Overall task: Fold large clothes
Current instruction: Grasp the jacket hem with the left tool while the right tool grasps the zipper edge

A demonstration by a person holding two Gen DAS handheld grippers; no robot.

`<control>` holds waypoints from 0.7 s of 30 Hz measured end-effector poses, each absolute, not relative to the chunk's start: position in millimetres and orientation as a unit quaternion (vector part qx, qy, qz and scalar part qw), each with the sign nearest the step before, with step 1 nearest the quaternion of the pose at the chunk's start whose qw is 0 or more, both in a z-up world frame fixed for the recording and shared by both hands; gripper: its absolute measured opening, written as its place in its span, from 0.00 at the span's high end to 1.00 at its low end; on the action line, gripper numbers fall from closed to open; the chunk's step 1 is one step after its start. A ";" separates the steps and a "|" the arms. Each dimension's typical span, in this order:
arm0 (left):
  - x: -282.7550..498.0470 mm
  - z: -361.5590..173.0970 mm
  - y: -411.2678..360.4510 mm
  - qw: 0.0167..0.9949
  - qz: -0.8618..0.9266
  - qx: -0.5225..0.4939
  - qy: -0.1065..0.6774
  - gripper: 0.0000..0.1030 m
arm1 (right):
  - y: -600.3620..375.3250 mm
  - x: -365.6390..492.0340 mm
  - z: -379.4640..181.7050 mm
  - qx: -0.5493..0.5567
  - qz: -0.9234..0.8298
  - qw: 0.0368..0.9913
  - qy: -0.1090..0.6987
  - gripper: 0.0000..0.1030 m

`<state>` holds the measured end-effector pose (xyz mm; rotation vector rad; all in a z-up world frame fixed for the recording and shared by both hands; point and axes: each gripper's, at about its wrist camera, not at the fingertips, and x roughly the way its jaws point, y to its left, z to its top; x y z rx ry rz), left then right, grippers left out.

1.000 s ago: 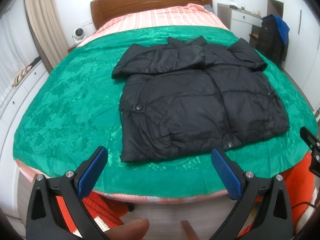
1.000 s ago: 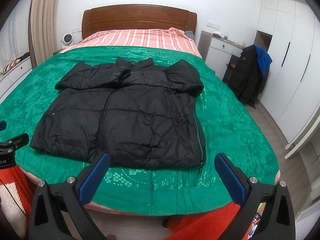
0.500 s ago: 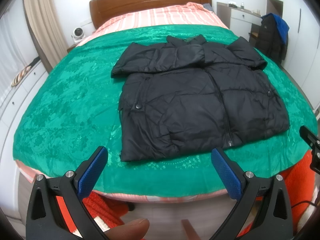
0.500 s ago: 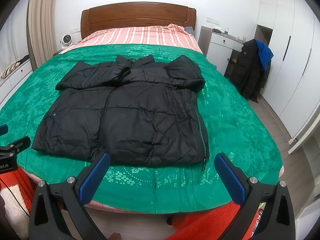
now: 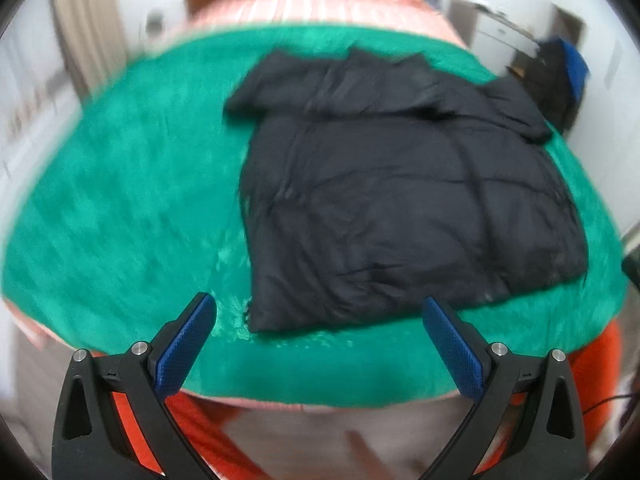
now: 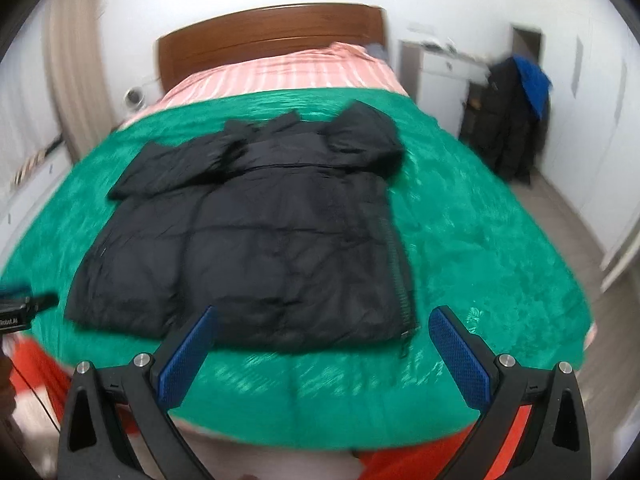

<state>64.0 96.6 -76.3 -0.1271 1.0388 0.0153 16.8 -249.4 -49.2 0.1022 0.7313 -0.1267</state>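
Observation:
A black puffer jacket [image 5: 400,192] lies flat on the green bedspread [image 5: 120,216], its sleeves folded across the chest. In the right wrist view the same jacket [image 6: 256,244] shows its zipper edge on the right side. My left gripper [image 5: 320,316] is open, just short of the jacket's near left hem corner, with nothing between its blue pads. My right gripper [image 6: 322,326] is open too, hovering over the hem near the zipper corner. Both views are motion blurred.
The bed has a wooden headboard [image 6: 272,36] and striped pink sheet [image 6: 288,72]. A dark coat with a blue piece [image 6: 516,116] hangs at the right by white cabinets [image 6: 444,76]. Orange fabric [image 5: 592,368] lies below the bed's near edge.
Both grippers have moved forward toward the jacket's near hem, so the jacket looks larger and closer. Both stay open, and the jacket has not moved.

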 end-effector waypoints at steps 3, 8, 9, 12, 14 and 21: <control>101.3 -123.6 149.2 0.816 -0.019 -0.155 0.557 0.01 | -298.0 48.6 -81.4 0.092 -0.062 0.910 0.399 0.00; 127.1 -165.8 170.4 0.791 -0.059 -0.187 0.580 0.01 | -334.9 94.0 -147.2 0.171 -0.006 0.856 0.488 0.04; 127.4 -166.3 167.2 0.797 -0.060 -0.176 0.574 0.01 | -334.3 96.5 -152.7 0.183 0.006 0.852 0.491 0.17; 126.4 -162.6 153.2 0.812 -0.069 -0.143 0.562 0.68 | -324.1 97.8 -151.1 0.173 0.025 0.854 0.489 0.60; 124.8 -153.6 147.9 0.810 -0.071 -0.144 0.564 0.85 | -314.6 94.1 -139.1 0.167 0.035 0.860 0.482 0.76; 85.3 -112.7 156.5 0.830 -0.066 -0.103 0.544 0.87 | -291.6 45.0 -94.7 0.136 0.048 0.869 0.473 0.80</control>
